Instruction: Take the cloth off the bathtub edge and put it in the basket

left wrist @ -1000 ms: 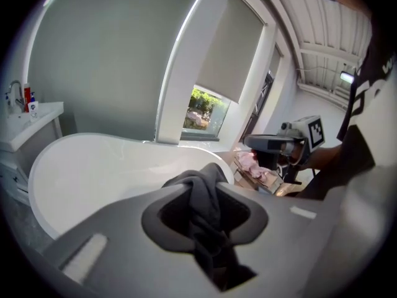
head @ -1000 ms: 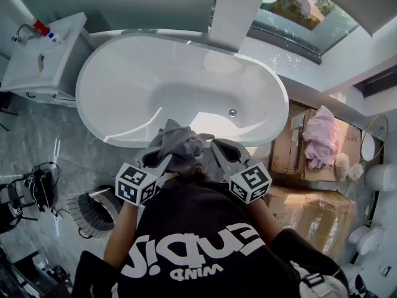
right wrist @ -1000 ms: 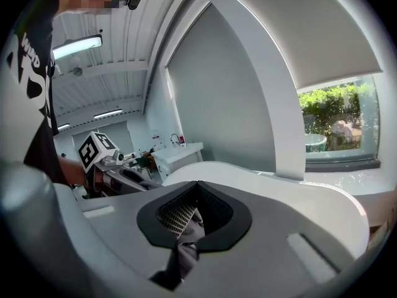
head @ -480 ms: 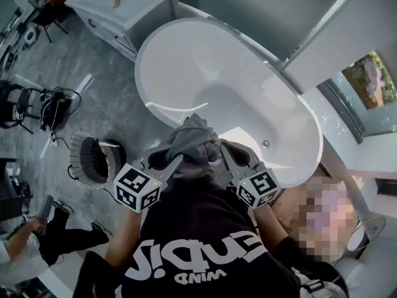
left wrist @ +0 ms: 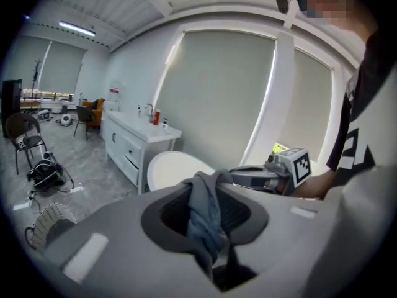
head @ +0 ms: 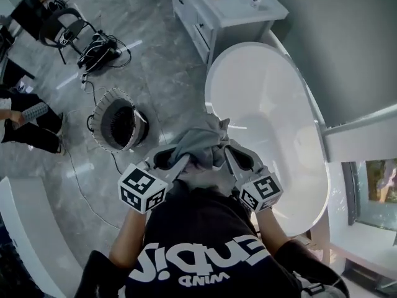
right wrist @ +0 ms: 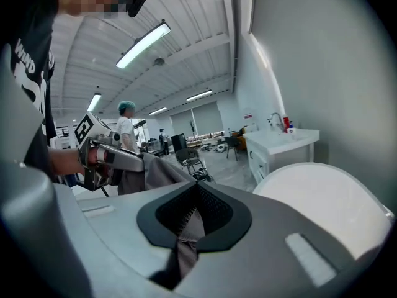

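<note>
Grey tiled floor [head: 161,67] fills the left of the head view. The white bathtub [head: 267,117] runs along the right, w/ a white vanity [head: 217,11] past its far end. Basket [head: 99,129]: round, ribbed wall, dark inside, mouth up. It stands on the floor well apart from the tub, up & left of both hands in the head view. Cloth [head: 201,143]: grey, bunched, off the tub edge & in the air. It's slung between the two claws in front of the person's chest, near the tub's near-left rim, not over the basket yet. Its long axis runs left-right, claw to claw, w/ the middle humped up. Left gripper [head: 178,161]: jaws closed on one end of the cloth; the left gripper view shows a fold pinched between the pads & hanging down the throat. Right gripper [head: 228,157]: same, clamped on the other end, w/ a strip of fabric drawn down between its jaws. Key relation: the basket lies left of the pair, so the left gripper is nearer & the right has the longer way. Judgement: carry phase, approx midway thru the task. Next move calls for swinging both hands left till the bundle sits above the basket mouth, then letting go. Risk: a loose tail catches the rim or drapes outside.
</note>
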Tool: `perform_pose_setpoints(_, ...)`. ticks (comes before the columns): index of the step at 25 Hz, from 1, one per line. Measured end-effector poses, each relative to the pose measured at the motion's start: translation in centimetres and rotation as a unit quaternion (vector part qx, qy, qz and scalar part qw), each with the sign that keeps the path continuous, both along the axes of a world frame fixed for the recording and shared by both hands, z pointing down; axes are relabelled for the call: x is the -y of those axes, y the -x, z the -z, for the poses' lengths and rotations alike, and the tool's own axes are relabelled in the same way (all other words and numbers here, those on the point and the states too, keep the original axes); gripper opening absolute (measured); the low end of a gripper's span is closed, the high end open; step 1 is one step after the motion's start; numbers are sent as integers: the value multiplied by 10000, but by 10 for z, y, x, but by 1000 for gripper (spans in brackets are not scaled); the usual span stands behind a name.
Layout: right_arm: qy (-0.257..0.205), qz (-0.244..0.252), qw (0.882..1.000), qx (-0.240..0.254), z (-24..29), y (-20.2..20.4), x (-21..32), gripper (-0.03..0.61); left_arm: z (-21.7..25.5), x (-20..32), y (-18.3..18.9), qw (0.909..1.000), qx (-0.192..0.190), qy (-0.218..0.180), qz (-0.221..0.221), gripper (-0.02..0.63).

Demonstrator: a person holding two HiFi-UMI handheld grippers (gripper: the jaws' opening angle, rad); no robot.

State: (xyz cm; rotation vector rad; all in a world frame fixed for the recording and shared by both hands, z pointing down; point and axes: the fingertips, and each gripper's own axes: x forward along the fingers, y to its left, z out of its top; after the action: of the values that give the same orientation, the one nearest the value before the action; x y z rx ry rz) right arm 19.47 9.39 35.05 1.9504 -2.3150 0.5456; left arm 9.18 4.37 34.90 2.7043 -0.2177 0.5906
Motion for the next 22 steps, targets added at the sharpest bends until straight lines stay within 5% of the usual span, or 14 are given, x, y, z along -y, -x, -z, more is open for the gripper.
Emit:
perform_pose_setpoints(9, 70, 1266, 9919, -12, 12, 109, 107, 9, 14, 65, 118, 9929, -14, 59, 1185, 72)
perform_pose_setpoints(16, -9, 1649, 9863, -19, 5, 191, 156, 9, 1, 95, 193, 9893, 66, -64, 1456, 72)
perform_pose_setpoints(22, 56, 2128, 9771, -1, 4, 232, 185, 9, -6, 114, 247, 9757, 43, 57, 2190, 72)
